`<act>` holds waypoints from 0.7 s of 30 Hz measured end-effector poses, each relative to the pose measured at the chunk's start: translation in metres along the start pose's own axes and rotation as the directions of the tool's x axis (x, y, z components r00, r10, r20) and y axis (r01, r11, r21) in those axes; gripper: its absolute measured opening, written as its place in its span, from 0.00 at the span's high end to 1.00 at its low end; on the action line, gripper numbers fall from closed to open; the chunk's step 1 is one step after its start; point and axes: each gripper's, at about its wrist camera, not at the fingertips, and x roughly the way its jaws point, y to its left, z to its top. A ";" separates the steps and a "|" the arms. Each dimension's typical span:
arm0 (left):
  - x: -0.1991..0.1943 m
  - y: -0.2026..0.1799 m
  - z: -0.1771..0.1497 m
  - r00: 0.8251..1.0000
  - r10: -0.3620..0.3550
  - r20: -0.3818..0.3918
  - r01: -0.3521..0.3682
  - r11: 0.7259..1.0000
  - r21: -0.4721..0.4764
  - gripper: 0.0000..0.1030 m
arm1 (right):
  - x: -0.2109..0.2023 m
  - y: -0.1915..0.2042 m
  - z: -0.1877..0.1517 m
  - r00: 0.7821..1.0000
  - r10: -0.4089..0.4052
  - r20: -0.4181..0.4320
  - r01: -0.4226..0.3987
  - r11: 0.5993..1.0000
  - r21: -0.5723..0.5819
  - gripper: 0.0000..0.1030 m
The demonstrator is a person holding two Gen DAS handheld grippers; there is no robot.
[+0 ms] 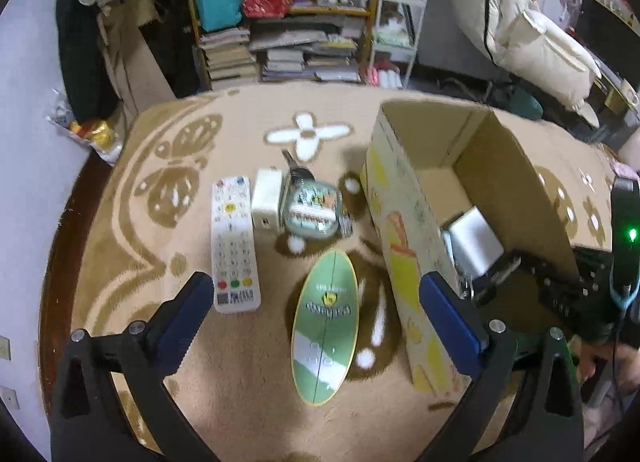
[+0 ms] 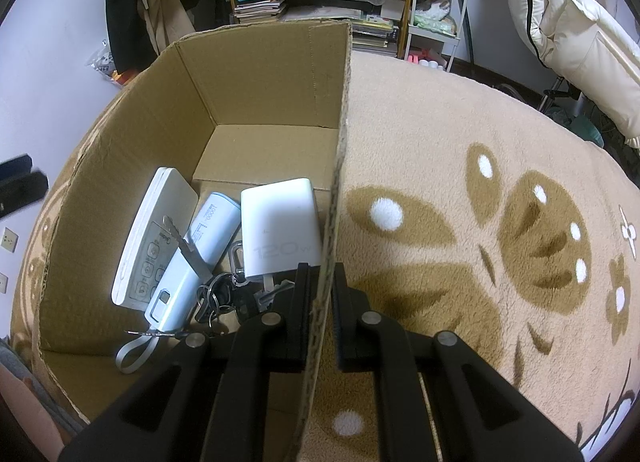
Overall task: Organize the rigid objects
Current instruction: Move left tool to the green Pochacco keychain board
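Left tongs (image 1: 320, 318) stand wide open above the patterned blanket (image 1: 240, 362), holding nothing. Right tongs (image 2: 322, 286) are clamped on the right wall of the cardboard box (image 2: 256, 73), steadying it.

Outstanding items lie just left of the box:
- the green oval case (image 1: 325, 326), nearest the blanket's front edge
- the white remote (image 1: 234, 242)
- a white adapter (image 1: 266, 201)
- a round glass-like piece (image 1: 314, 209)

The case appears light, stiff and smooth-faced, so it may slip; take it across its narrow width, mid-length. The round piece looks fragile.
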 end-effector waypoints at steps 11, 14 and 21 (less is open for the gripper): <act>0.039 0.020 -0.020 0.993 -0.016 -0.120 0.010 0.999 -0.049 0.01 | 0.000 0.000 0.000 1.000 0.000 0.000 0.000 1.000 0.000 0.90; 0.045 0.016 -0.022 0.991 -0.006 -0.133 0.002 1.000 -0.025 0.01 | 0.000 0.000 0.000 1.000 -0.001 0.000 0.001 1.000 0.000 0.90; 0.069 -0.002 -0.029 0.984 -0.014 -0.178 0.027 0.997 0.070 0.02 | 0.000 0.000 0.000 1.000 0.000 0.000 0.000 1.000 0.000 0.90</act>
